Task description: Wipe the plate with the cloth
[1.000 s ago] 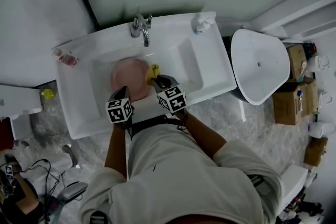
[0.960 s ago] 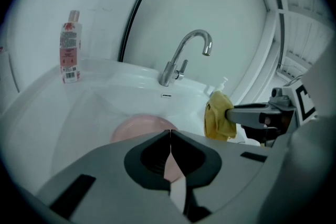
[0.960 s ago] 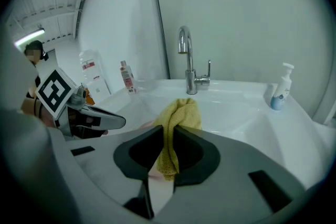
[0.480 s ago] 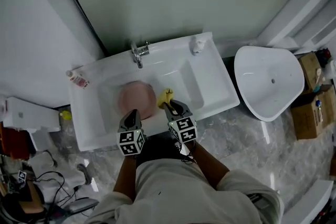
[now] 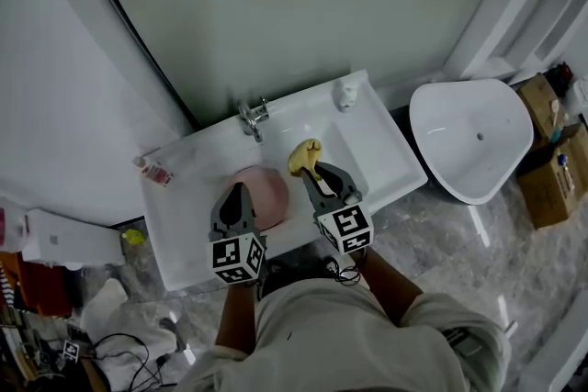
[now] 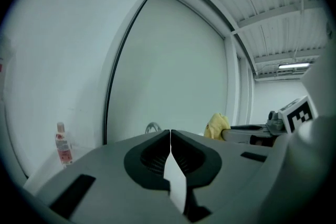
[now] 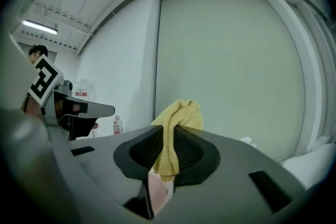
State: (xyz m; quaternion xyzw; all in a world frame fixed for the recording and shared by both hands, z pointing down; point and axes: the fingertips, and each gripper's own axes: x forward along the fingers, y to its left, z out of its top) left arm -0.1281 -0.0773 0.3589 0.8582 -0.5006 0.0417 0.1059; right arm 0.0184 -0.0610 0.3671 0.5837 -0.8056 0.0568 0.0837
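Observation:
A pink plate (image 5: 266, 197) lies in the white sink (image 5: 386, 156), toward the front left of the basin. My left gripper (image 5: 237, 191) hangs over the plate's left part; its jaws are shut with nothing seen between them (image 6: 170, 132), and the plate is out of sight in the left gripper view. My right gripper (image 5: 313, 170) is to the right of the plate, shut on a yellow cloth (image 5: 305, 155). The cloth (image 7: 178, 113) bunches up out of the closed jaws of this gripper (image 7: 176, 131). Both gripper views look at the wall.
A chrome tap (image 5: 253, 117) stands at the sink's back. A small pink bottle (image 5: 156, 172) is on its left rim, a white object (image 5: 345, 92) at its back right corner. A white tub (image 5: 469, 138) and cardboard boxes (image 5: 551, 170) stand to the right. Cables (image 5: 129, 349) lie bottom left.
The cloth in my right gripper has come off the plate's right edge and moved back and right. The head view has shifted, showing more wall.

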